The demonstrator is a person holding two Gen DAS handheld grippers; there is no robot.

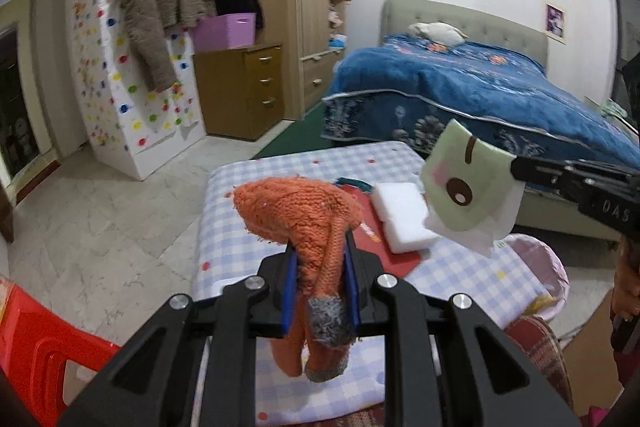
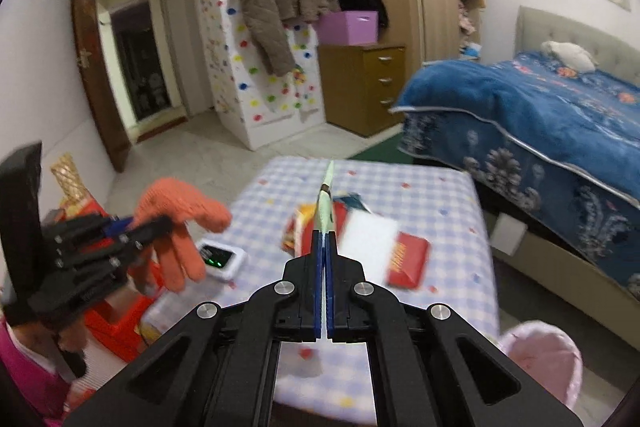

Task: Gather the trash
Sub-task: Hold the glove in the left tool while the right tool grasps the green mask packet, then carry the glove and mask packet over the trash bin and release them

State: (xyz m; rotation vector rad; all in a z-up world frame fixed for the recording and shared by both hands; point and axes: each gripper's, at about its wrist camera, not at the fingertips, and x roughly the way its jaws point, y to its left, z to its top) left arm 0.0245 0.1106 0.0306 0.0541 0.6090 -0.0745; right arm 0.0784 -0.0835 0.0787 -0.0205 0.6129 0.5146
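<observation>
Above the table (image 2: pixel 440 195), right gripper (image 2: pixel 325 239) clamps tissue pack (image 2: pixel 326 203) (edge-on, pointing away).

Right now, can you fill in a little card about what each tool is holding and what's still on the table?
left tool: shut on orange glove
right tool: shut on green tissue pack, white tissue hanging from it
table: checked cloth; white foam blocks and red packet lie on it
bin: pink, beside the table, low right
bed: blue blanket, behind the table
</observation>
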